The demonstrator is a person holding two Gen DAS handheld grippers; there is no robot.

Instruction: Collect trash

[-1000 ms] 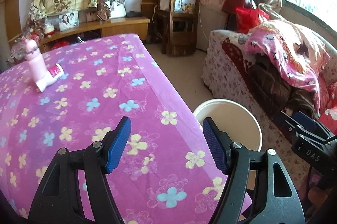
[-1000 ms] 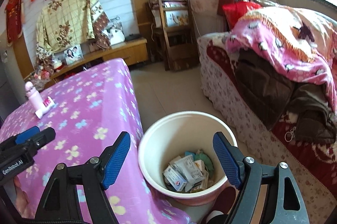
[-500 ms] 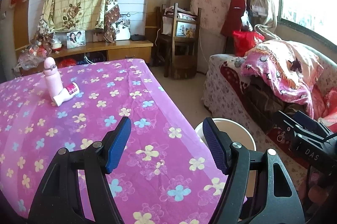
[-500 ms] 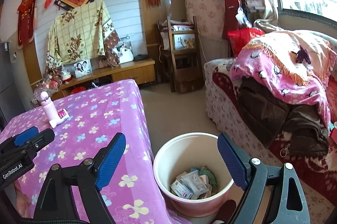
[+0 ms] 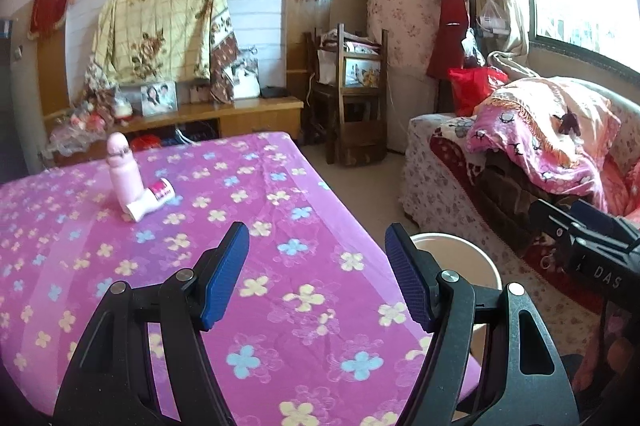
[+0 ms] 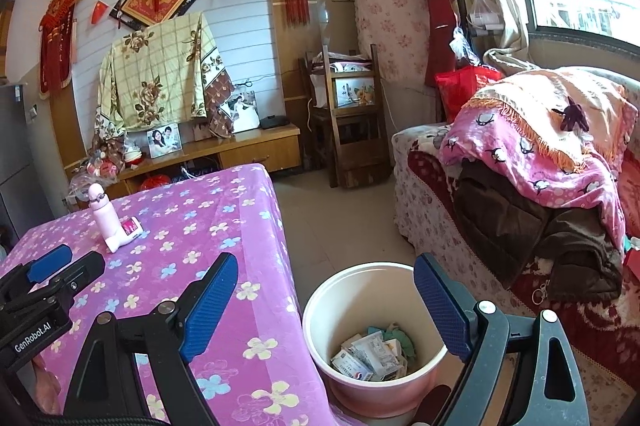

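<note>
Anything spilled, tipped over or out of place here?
One thing: a small white bottle lies on its side against the upright pink bottle on the table. Trash sits inside the bin; nothing spilled.

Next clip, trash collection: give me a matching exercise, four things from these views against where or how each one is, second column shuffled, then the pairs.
Things:
1. pink bottle
2. white tube
3. bucket
4. right tongs

States:
A. on the floor beside the table, paper scraps inside
B. open, nothing between the pads
C. standing upright on the flowered cloth
D. lying on its side against the bottle

Pairs: 1-C, 2-D, 3-A, 4-B
</note>
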